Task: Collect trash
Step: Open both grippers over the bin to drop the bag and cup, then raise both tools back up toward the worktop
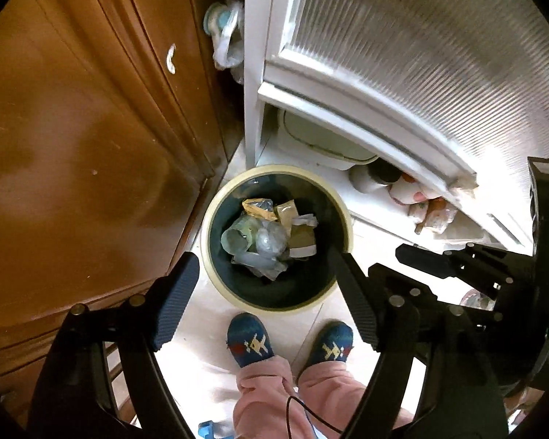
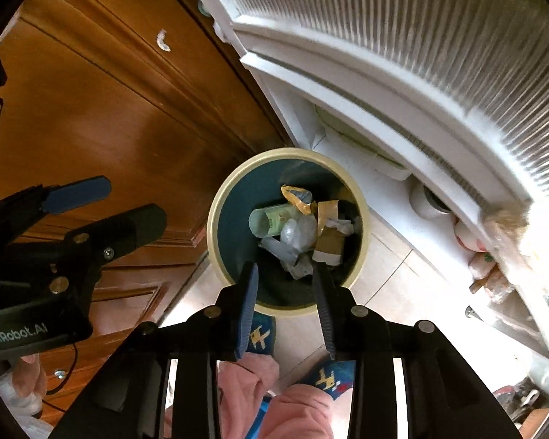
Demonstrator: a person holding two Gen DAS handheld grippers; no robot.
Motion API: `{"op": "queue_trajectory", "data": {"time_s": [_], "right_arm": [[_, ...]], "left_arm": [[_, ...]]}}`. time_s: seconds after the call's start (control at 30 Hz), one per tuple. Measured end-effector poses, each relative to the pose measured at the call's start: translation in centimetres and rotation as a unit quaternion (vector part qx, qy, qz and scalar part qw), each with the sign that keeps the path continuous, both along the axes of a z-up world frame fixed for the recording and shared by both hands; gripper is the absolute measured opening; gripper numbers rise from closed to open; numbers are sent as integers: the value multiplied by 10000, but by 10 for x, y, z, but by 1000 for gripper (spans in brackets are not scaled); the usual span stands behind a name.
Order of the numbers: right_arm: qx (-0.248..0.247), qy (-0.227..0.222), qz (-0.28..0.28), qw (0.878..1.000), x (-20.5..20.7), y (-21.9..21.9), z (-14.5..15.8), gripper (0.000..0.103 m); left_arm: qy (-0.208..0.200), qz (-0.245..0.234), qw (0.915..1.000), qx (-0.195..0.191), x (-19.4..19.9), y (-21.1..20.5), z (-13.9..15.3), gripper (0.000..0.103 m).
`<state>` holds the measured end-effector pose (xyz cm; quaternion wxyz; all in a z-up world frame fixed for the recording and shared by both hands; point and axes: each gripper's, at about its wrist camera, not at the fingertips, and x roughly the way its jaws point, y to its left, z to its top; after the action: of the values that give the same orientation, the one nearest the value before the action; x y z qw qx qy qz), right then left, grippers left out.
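Observation:
A round bin (image 1: 216, 197) (image 2: 216, 256) with a cream rim and dark green inside stands on the tiled floor. It holds trash (image 1: 271, 234) (image 2: 300, 226): clear plastic wrap, a pale cup, brown paper and tape. My left gripper (image 1: 261, 256) is open and empty, held high above the bin's near rim. My right gripper (image 2: 285, 267) is open and empty, also above the near rim. The right gripper shows at the right of the left wrist view (image 1: 432, 259), and the left gripper at the left of the right wrist view (image 2: 120, 205).
A brown wooden cabinet (image 1: 73, 128) stands left of the bin. A white door with ribbed glass (image 1: 402, 55) rises behind and to the right. A pale green basin (image 1: 322, 135) and small items (image 1: 428, 208) lie under it. The person's blue slippers (image 1: 249, 340) stand by the bin.

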<state>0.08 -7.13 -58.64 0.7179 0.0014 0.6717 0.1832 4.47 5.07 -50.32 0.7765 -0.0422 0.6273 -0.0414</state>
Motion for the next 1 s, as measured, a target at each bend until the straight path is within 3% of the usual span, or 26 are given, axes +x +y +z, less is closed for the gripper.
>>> {"op": "queue_trajectory", "data": {"time_s": [0.2,0.37,0.73,1.0], "right_arm": [[-76,-66,-52,9999,-5,-6,48,31],[-126,-209,21,9997,-14,-9,109,31],[-37,-767,266,9967,-40,-8,290,31],[-82,-1529,225,9880,-44,-12,412,31]], "left_arm": [[2,44,9998,-218,-11,-5,48,74],[-147,111,9987,-466,-24,-6,119,74],[-847,-169,9940,-674,-54,-5,299,74],[-1456,-361,9881,-340,-61,2,411,74]]}}
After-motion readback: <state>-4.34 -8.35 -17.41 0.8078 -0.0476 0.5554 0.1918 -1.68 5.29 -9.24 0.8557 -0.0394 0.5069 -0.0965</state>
